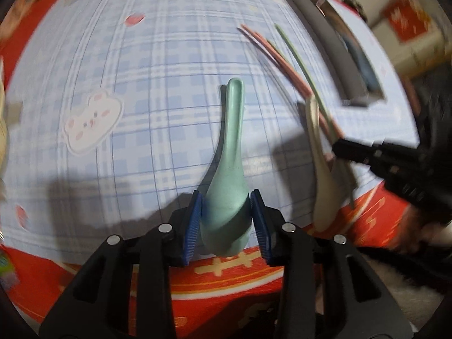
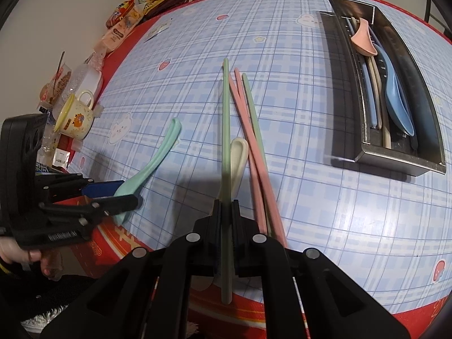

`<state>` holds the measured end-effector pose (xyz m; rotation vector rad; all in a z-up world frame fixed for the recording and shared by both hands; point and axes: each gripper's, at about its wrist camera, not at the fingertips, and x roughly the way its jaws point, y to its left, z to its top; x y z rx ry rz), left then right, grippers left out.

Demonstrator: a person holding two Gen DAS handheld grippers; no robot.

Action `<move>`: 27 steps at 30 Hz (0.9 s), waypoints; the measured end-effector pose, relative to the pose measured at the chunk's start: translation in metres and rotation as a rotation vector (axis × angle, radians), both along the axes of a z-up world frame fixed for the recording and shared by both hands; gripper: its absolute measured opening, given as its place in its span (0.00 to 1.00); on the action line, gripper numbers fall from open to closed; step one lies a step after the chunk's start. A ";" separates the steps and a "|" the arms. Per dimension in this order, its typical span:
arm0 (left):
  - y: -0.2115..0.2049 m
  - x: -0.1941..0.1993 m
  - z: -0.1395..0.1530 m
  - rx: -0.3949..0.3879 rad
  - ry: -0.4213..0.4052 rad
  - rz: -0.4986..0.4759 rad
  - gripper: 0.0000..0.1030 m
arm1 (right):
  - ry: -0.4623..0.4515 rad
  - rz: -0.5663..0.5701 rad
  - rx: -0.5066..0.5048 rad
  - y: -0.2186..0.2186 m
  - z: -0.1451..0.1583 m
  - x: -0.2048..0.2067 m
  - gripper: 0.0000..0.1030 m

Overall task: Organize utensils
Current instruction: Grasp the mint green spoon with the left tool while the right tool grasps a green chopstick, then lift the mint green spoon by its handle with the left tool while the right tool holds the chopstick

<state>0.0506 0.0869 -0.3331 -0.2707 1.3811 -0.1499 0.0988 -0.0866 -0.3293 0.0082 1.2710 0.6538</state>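
Observation:
A mint green spoon [image 1: 228,141] lies with its bowl at the table's near edge and its handle pointing away. My left gripper [image 1: 226,195] has its blue pads against both sides of the bowl; the right wrist view shows the same grip [image 2: 130,192]. My right gripper [image 2: 226,202] is shut on a green chopstick [image 2: 225,113] that runs forward over the table. Beside it lie a cream spoon [image 2: 238,155], two pink chopsticks [image 2: 248,130] and a second green chopstick [image 2: 252,113]. In the left wrist view the right gripper [image 1: 337,145] sits over the cream spoon [image 1: 322,175].
A metal tray [image 2: 395,163] at the far right holds a blue spoon [image 2: 397,104], a pink spoon [image 2: 364,42] and several chopsticks. A yellow mug [image 2: 76,118] and snack packets [image 2: 124,25] crowd the left edge. A blue plaid cloth [image 2: 325,212] covers the table.

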 end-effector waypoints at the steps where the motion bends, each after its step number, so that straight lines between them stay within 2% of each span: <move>1: 0.009 -0.002 -0.002 -0.043 0.009 0.034 0.37 | 0.000 0.002 0.000 0.000 0.000 0.000 0.07; 5: 0.032 -0.012 -0.009 -0.126 0.028 0.131 0.37 | 0.000 0.002 -0.001 0.002 0.000 0.001 0.07; 6: 0.028 -0.016 -0.009 -0.123 0.027 0.134 0.37 | 0.001 0.001 -0.001 0.002 0.000 0.002 0.07; 10: 0.037 -0.013 -0.006 -0.082 0.023 0.136 0.37 | 0.000 0.005 -0.002 0.004 0.000 0.003 0.07; 12: 0.041 -0.013 -0.004 -0.049 0.022 0.137 0.44 | -0.001 0.011 -0.002 0.005 0.000 0.003 0.07; 14: 0.044 -0.015 -0.003 -0.009 0.023 0.128 0.46 | -0.001 0.014 -0.002 0.006 0.000 0.003 0.07; 19: 0.041 -0.015 0.001 0.090 0.014 0.069 0.48 | -0.002 0.012 0.000 0.006 0.000 0.004 0.07; 22: 0.034 -0.012 0.003 0.159 0.011 0.033 0.46 | -0.002 0.008 0.001 0.006 0.000 0.004 0.07; 24: 0.031 -0.009 0.002 0.165 0.014 0.011 0.45 | -0.002 0.006 0.002 0.004 0.001 0.004 0.07; 27: 0.032 -0.007 0.000 0.109 0.019 0.017 0.42 | -0.002 0.001 0.003 0.003 0.001 0.005 0.07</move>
